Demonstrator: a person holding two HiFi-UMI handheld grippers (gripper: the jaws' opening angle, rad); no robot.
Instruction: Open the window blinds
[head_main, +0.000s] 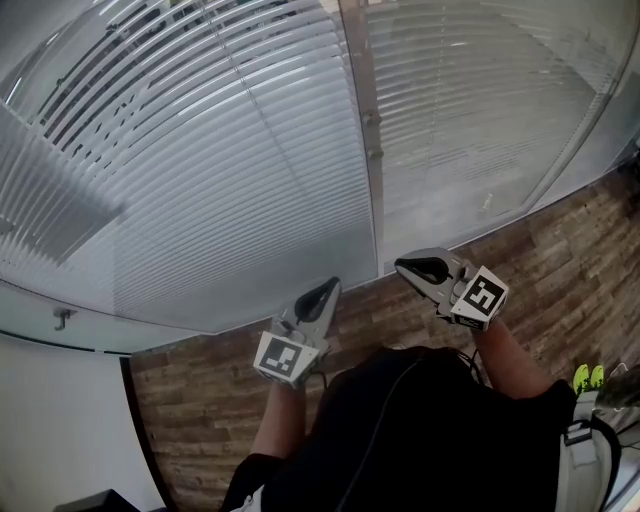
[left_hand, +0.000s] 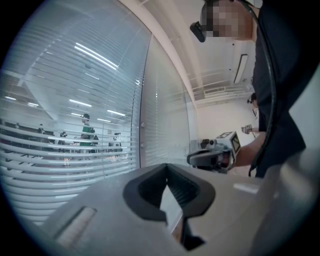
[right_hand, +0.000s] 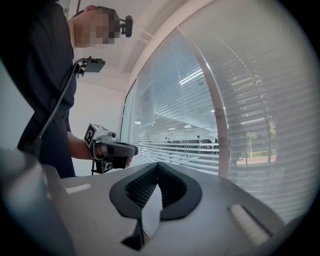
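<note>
The blinds (head_main: 200, 150) are seen lowered over the whole glass wall, in two panels. In the left panel the slats are tilted enough that a lit room with people is made out between them in the left gripper view. The left gripper (head_main: 325, 293) is held level before the foot of that panel, apart from the slats. Its jaws are closed on each other and nothing is held between them. A post (head_main: 365, 130) is set between the two panels. Just right of its foot the right gripper (head_main: 412, 268) is held level, likewise apart from the blinds, with its jaws shut together and empty. The slats of the right panel look more closed. A wood floor (head_main: 560, 270) is seen below.
</note>
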